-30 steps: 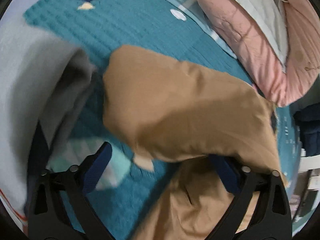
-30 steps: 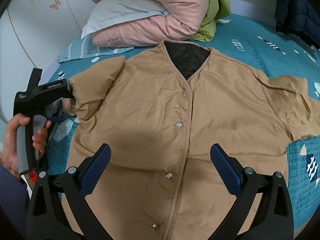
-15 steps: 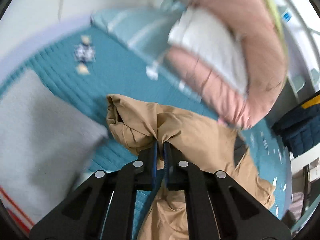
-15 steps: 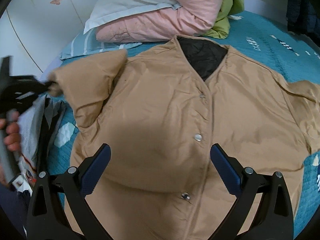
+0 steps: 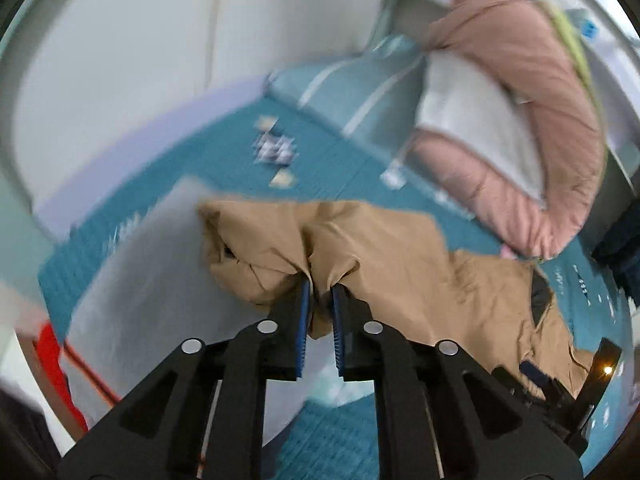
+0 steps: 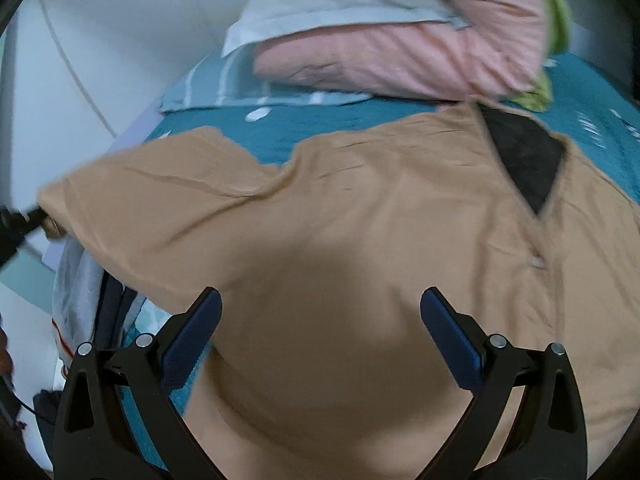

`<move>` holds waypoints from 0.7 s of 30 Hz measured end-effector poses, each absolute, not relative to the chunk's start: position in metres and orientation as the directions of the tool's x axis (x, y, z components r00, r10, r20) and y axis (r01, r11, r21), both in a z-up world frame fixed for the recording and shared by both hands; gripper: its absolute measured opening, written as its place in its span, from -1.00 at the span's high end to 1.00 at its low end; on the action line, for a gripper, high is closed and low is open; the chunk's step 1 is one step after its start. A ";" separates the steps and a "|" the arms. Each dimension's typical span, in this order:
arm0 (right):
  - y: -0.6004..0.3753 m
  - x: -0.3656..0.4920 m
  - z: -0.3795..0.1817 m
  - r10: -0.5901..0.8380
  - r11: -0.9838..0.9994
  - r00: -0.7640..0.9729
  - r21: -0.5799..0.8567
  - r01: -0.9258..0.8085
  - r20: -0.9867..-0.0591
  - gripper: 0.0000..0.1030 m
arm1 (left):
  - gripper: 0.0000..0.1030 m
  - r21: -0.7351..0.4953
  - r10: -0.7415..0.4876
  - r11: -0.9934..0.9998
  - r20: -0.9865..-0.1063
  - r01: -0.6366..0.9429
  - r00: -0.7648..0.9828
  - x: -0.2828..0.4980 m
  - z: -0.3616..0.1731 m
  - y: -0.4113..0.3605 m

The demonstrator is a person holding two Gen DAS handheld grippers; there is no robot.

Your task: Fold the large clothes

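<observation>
A tan snap-front jacket [image 6: 360, 220] with a black quilted lining lies face up on the teal bed cover [image 6: 340, 120]. My left gripper [image 5: 320, 288] is shut on the cuff end of the jacket's sleeve [image 5: 280, 240] and holds it stretched out sideways above the bed; the sleeve also shows in the right wrist view [image 6: 160, 192]. My right gripper [image 6: 320, 304] is open and empty, hovering low over the jacket's chest. The far sleeve is out of view.
Pink bedding and a white pillow [image 6: 400, 40] are piled at the head of the bed. A grey-white folded cloth [image 5: 152, 280] lies under the held sleeve at the bed's left edge. A white wall [image 5: 140, 60] stands beyond.
My left gripper closed on the sleeve's cuff and pulled it outward and up, straightening the sleeve. My right gripper moved forward and lower over the jacket, staying open.
</observation>
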State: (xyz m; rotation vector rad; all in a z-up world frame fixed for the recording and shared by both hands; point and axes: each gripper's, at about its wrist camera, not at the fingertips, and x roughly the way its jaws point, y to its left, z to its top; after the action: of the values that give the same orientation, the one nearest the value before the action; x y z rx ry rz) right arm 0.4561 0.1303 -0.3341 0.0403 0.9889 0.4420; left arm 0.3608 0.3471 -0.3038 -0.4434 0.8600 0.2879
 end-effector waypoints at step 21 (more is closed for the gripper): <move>0.125 0.460 -0.356 0.511 0.821 0.292 0.359 -0.444 -0.808 -0.09 | -0.74 -0.726 -0.184 0.478 -0.633 -0.494 0.752 0.335 -0.352 0.430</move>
State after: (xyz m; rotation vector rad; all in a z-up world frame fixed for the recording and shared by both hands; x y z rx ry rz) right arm 0.4597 0.1245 -0.3559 0.0695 1.1041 0.6372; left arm 0.3349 0.4299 -0.3519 -1.0790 0.7275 0.2113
